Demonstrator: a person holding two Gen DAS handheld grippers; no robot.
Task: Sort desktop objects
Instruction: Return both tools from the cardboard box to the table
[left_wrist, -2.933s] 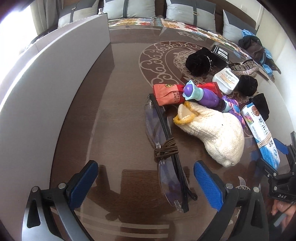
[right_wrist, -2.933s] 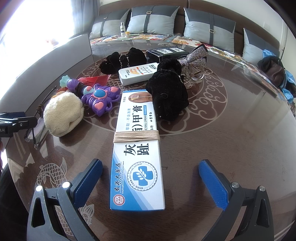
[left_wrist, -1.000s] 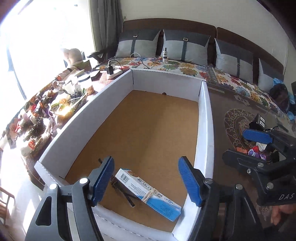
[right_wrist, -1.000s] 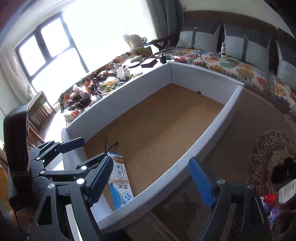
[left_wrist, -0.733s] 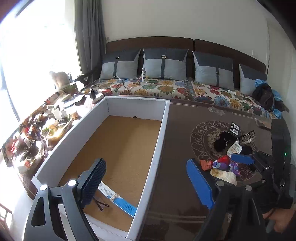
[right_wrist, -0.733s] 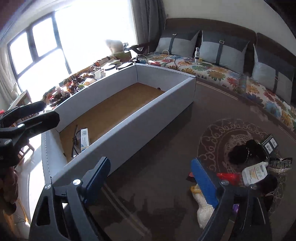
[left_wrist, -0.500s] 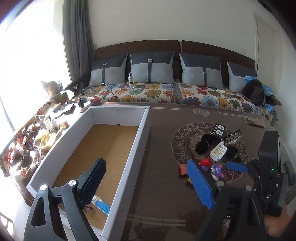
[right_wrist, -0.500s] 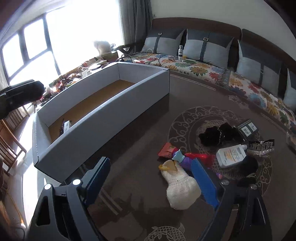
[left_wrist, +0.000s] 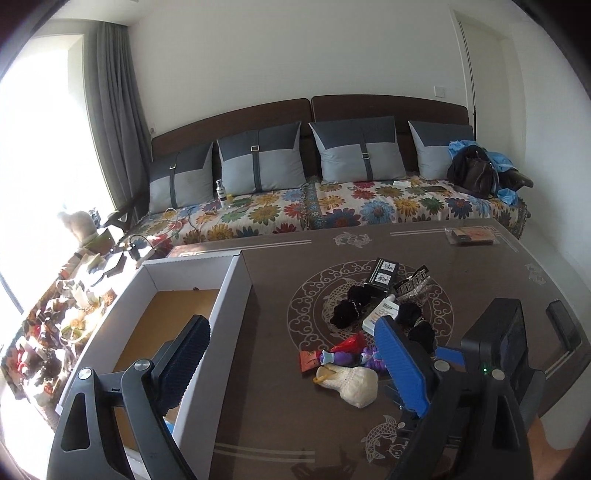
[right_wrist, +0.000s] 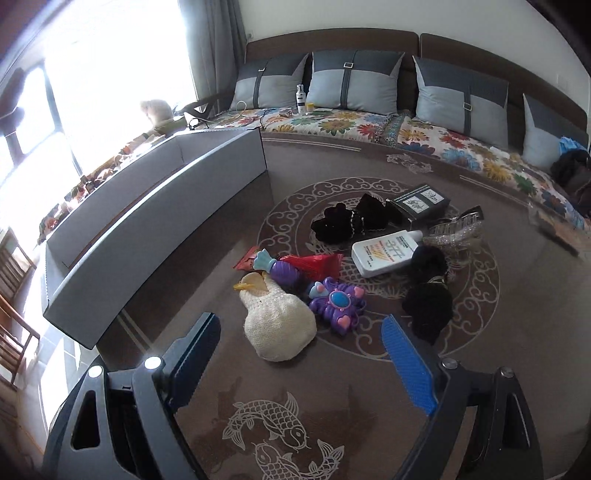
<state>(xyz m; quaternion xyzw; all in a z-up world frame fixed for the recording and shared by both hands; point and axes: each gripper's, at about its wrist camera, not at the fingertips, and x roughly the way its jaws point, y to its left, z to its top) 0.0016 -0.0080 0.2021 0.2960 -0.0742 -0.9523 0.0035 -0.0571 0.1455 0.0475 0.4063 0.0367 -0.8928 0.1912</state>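
A pile of small objects lies on the brown table: a cream knitted pouch (right_wrist: 279, 326) (left_wrist: 351, 380), a purple toy (right_wrist: 338, 301), a red packet (right_wrist: 314, 264), a white bottle (right_wrist: 384, 251), black hair ties (right_wrist: 347, 219), a black box (right_wrist: 419, 201) and a glittery clip (right_wrist: 458, 229). A long white cardboard box (left_wrist: 225, 314) (right_wrist: 155, 206) stands left of the pile. My left gripper (left_wrist: 291, 362) is open and empty, high above the table. My right gripper (right_wrist: 301, 358) is open and empty, above the pouch's near side.
A sofa with grey cushions (left_wrist: 354, 155) and a flowered cover runs behind the table. A cluttered sill (left_wrist: 66, 306) lies left of the box. A packet (left_wrist: 469, 236) sits at the table's far right corner. A blue carton corner (left_wrist: 168, 428) shows inside the box.
Both grippers have drawn back from the white box and swung right toward the pile. The carton and the glasses stay in the box. Both grippers stay open.
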